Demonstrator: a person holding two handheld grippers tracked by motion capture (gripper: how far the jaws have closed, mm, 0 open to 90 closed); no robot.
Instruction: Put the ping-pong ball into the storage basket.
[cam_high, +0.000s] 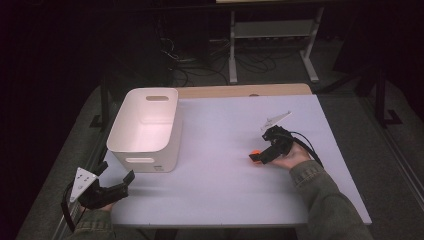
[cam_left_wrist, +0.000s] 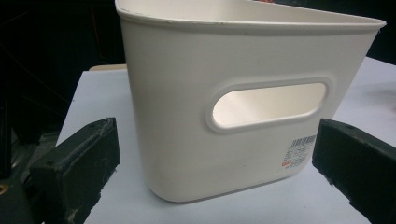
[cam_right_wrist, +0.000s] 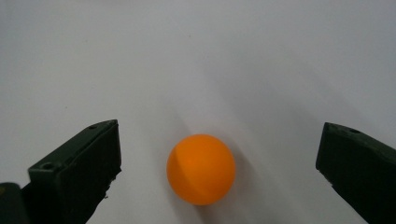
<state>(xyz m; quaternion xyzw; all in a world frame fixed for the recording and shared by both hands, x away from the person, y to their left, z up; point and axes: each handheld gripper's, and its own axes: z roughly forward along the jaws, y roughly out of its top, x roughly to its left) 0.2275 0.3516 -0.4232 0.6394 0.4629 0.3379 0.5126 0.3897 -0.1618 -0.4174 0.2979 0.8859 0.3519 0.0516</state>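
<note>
A small orange ball (cam_right_wrist: 201, 169) lies on the white table between the wide-apart jaws of my right gripper (cam_right_wrist: 219, 158), touching neither. From above, the ball (cam_high: 255, 153) peeks out at the tip of the right gripper (cam_high: 257, 158), right of the table's middle. A white plastic bin (cam_high: 145, 127) with handle slots stands at the table's left. My left gripper (cam_high: 116, 172) is open near the front left corner, just short of the bin. Its jaws frame the bin's near wall (cam_left_wrist: 243, 107), with nothing between them.
The white table (cam_high: 225, 190) has open surface in front of and between the grippers. A strip of bare wood (cam_high: 240, 91) shows at its far edge. Beyond it are a metal frame (cam_high: 272, 35) and cables on a dark floor.
</note>
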